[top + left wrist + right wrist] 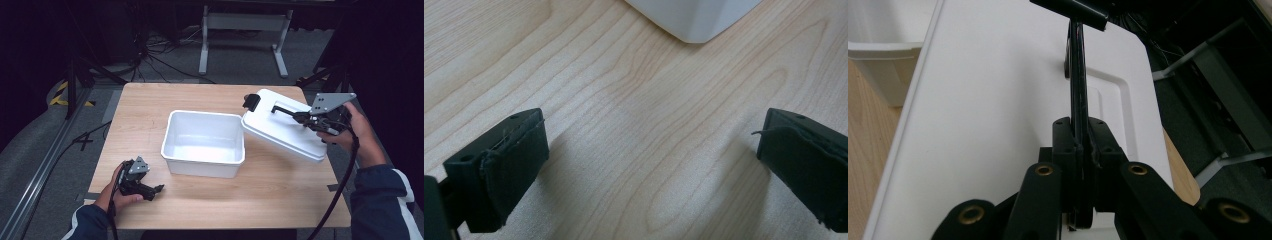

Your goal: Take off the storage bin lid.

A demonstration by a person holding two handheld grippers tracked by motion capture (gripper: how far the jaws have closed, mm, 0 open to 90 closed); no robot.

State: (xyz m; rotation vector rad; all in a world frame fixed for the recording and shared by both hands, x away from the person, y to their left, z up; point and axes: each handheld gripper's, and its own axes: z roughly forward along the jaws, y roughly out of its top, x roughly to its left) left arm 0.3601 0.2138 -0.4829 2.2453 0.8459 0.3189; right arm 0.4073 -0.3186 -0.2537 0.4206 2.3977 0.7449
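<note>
The right gripper (306,118) is clamped tight on the thin black handle (1078,85) of the white lid (280,127), holding it tilted just right of the open white tub (204,144), its left edge touching the tub's right rim. Over at the near left, the left gripper (157,189) rests on the wooden table (280,195), jaws spread wide with nothing between them.

wooden table (280,195), grey floor (235,60), metal stand (245,22)

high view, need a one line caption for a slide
Right gripper lifts the white lid by its black handle beside the open white bin.
</note>
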